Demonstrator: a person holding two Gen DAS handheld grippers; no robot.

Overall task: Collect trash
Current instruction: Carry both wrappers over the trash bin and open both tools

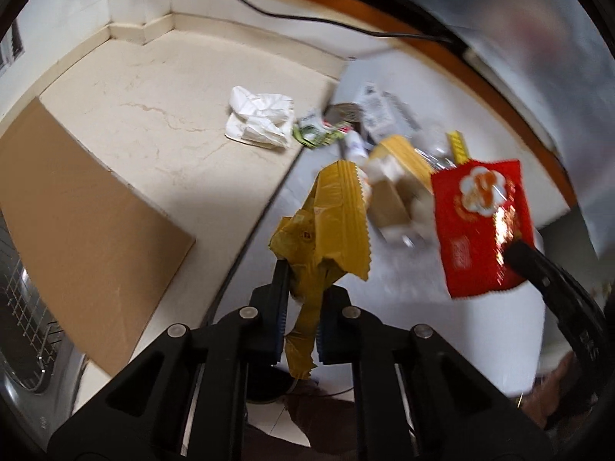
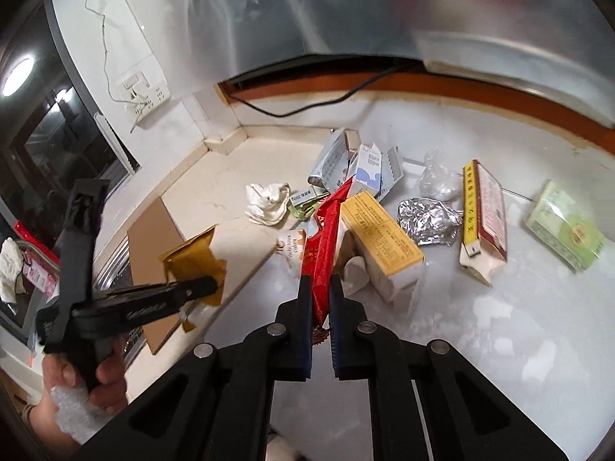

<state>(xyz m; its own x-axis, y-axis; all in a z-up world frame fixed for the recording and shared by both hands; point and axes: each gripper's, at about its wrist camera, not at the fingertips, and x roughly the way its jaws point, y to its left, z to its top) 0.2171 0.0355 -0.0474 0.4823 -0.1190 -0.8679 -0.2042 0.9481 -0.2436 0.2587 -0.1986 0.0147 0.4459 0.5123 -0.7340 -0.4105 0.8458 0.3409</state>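
1. While both tools hang above the tabletop (image 2: 519,326), the left tool (image 1: 303,299) is clenched on a crumpled yellow wrapper (image 1: 330,226), which dangles between its pads and clear of the surface.
2. Beside it, the right tool (image 2: 321,299) is clamped on a red packet (image 2: 324,242); seen edge-on from its own camera, the packet stands up between the pads, also off the tabletop.
3. From the right camera a hand (image 2: 88,388) grips the left tool's handle at the lower left.
4. Just beyond the red packet lies a yellow box (image 2: 384,242) on the white tabletop, with a small white bottle (image 2: 290,247) on its left.
5. Right of that box sits a wad of foil (image 2: 428,221), then a red-and-yellow box (image 2: 484,219), and further right a green box (image 2: 565,226).
6. Leftward, a brown cardboard sheet (image 1: 77,226) lies flat on the cream part of the tabletop, near a wire rack (image 1: 27,307).
7. Farther back rest crumpled white paper (image 1: 261,119), a green wrapper (image 1: 313,132) touching its right side, blue-and-white cartons (image 2: 365,171) and a clear plastic bag (image 2: 438,182).
8. Behind everything, a black cable (image 2: 307,109) trails along the orange-brown sill, and a wall socket (image 2: 148,96) is fixed on the tiles to the left.
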